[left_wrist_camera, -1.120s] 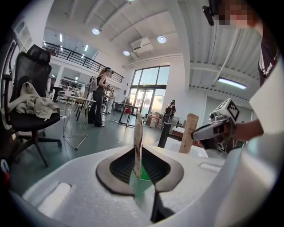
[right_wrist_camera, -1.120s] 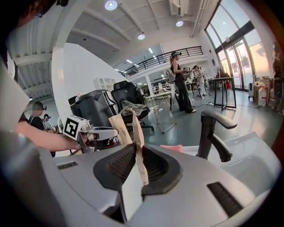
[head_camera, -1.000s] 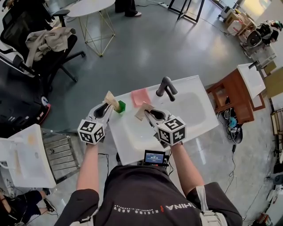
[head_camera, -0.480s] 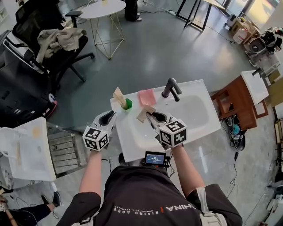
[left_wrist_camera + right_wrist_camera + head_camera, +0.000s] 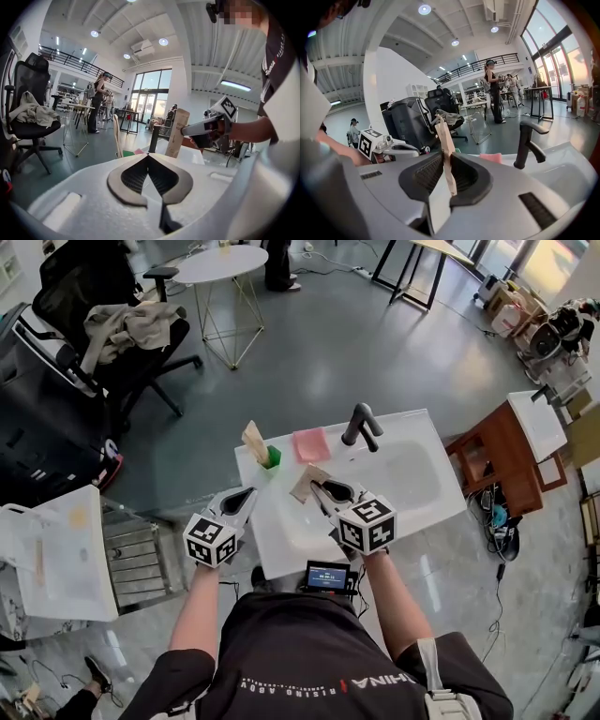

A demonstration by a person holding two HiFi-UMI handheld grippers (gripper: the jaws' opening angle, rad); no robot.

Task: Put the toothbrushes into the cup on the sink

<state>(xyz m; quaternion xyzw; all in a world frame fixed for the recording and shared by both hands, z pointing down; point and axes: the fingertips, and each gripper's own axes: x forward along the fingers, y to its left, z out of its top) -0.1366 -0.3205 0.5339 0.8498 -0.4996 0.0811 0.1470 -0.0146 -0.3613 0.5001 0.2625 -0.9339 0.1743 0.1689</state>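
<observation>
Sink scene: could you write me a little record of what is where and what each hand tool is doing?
cup: green, at the sink's back left corner, one boxed toothbrush standing in it
right gripper: jaws shut on a second boxed toothbrush, above the sink
left gripper: jaws together, empty, at the sink's left edge
also on sink: black faucet, pink cloth

I'm in a dark short-sleeved T-shirt (image 5: 300, 648) with white and red lettering; my white left gripper (image 5: 250, 492) and right gripper (image 5: 315, 486) each carry a black-and-white marker cube (image 5: 210, 540).
</observation>
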